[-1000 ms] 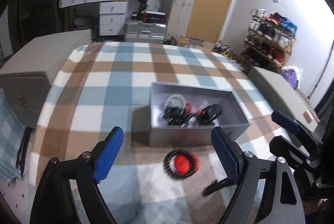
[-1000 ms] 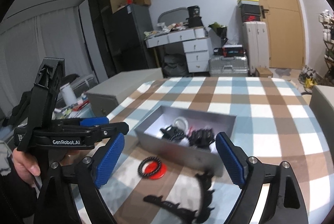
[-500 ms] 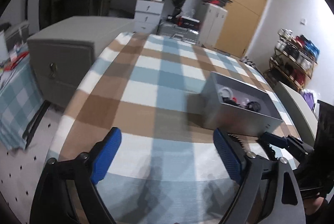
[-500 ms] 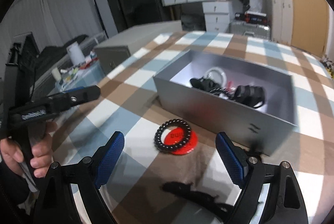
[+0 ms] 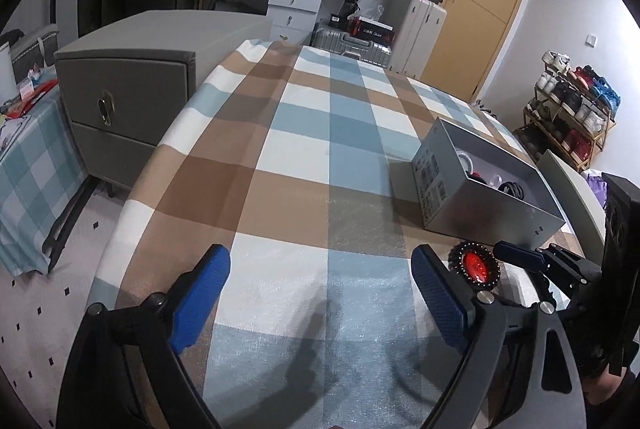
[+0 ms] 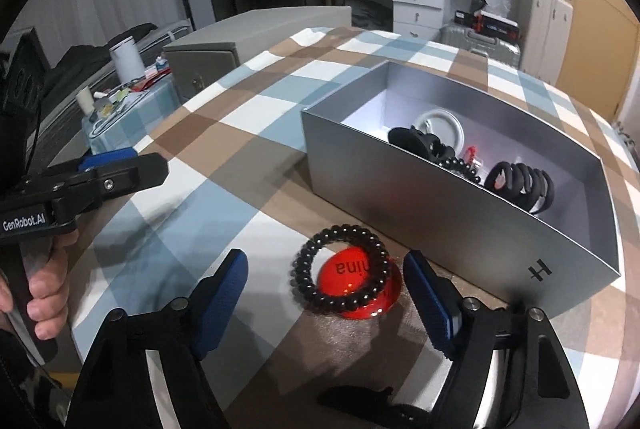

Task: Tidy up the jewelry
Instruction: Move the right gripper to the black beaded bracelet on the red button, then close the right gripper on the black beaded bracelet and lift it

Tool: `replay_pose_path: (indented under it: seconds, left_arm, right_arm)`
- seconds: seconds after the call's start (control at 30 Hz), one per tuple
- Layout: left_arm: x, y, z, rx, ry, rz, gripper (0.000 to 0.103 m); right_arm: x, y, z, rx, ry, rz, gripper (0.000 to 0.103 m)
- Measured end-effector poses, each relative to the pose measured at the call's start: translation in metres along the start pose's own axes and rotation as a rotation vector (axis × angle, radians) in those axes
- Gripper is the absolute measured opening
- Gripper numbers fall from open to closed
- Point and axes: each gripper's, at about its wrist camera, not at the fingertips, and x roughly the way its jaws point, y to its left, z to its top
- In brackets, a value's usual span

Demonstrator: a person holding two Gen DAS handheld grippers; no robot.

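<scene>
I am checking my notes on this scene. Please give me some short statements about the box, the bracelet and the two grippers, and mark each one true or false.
1. The black bead bracelet lies inside the grey box. False: it lies on the checked cloth in front of the box, over a red disc.
2. The right gripper is open, with nothing between its fingers. True.
3. The box is closed with a lid. False: it is open, with dark jewelry inside.
4. The left gripper is open and empty. True.
5. A white ring lies inside the box. True.

Right gripper [image 6: 325, 287] closer to bracelet [image 6: 342, 265].
</scene>
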Motion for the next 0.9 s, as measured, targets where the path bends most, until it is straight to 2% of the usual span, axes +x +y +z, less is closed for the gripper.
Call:
replay_pose_path:
  seconds: [0.07, 0.37, 0.47, 0.53, 0.73, 0.9]
  left_arm:
    - [0.000, 0.001, -0.001, -0.002, 0.006, -0.001, 0.089]
    - [-0.002, 0.001, -0.005, 0.024, 0.014, -0.014, 0.089]
    - [-0.001, 0.003, -0.005, 0.010, 0.019, -0.018, 0.089]
    - [-0.001, 0.005, -0.005, 0.003, 0.020, -0.021, 0.089]
    - [-0.004, 0.007, -0.006, 0.002, 0.014, -0.022, 0.089]
    - [-0.004, 0.008, -0.005, -0.002, 0.016, -0.023, 0.089]
  right_arm:
    - [0.002, 0.000, 0.001, -0.001, 0.011, -0.006, 0.073]
    - [0.006, 0.012, 0.002, -0.055, 0.021, -0.079, 0.064]
    - [0.006, 0.014, 0.003, -0.070, 0.021, -0.107, 0.056]
    - [0.005, 0.015, 0.002, -0.076, 0.014, -0.115, 0.046]
    - [0.001, 0.023, 0.001, -0.113, -0.009, -0.138, 0.039]
    - [-0.004, 0.021, 0.001, -0.100, -0.026, -0.122, 0.038]
